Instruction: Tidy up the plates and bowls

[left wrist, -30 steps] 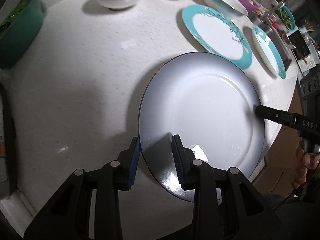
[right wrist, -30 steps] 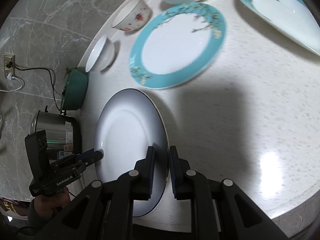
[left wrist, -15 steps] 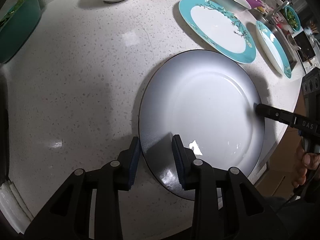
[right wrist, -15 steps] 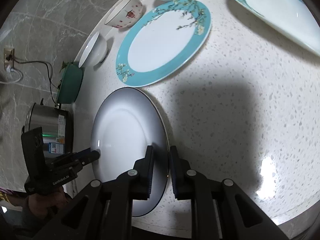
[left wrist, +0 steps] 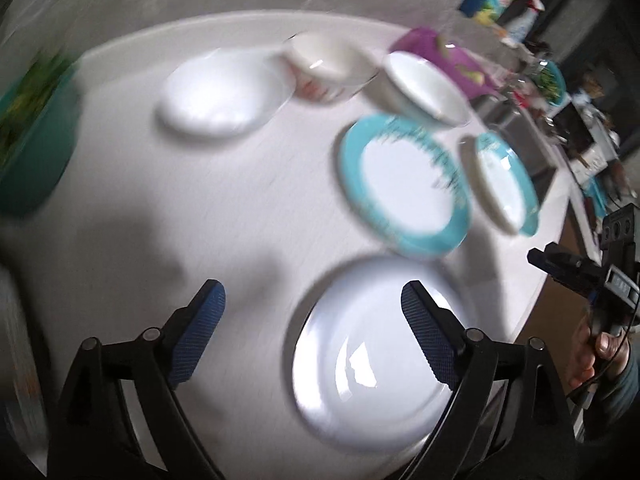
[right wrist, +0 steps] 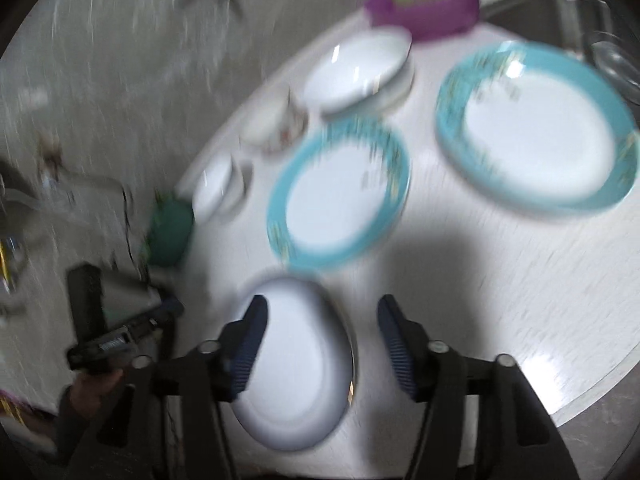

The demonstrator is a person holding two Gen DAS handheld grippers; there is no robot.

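The grey-white plate [left wrist: 372, 356] lies flat on the white counter [left wrist: 248, 208] near its front edge. My left gripper [left wrist: 312, 296] hangs above the plate's left side, jaws opening wide, pads off the plate and nothing between them. My right gripper [right wrist: 323, 312] is above the same plate [right wrist: 296, 368] from the other side, jaws opening, pads clear of its rim. Beyond it lie two teal-rimmed plates [left wrist: 404, 188] [left wrist: 504, 184]. Farther back stand a white bowl [left wrist: 220, 92], a floral bowl [left wrist: 328, 68] and another white bowl [left wrist: 424, 88]. Both views are motion-blurred.
A green container [left wrist: 32, 140] stands at the counter's left edge and a purple one [left wrist: 440, 52] at the back. A sink and clutter lie to the right. The right gripper's body [left wrist: 576, 272] and a hand [left wrist: 600, 352] show beyond the counter's right edge. A steel pot [right wrist: 124, 296] stands at the left.
Both grippers have let go of the grey-white plate's rim and opened wide. Both have lifted and pulled back, so more of the counter and back bowls shows.
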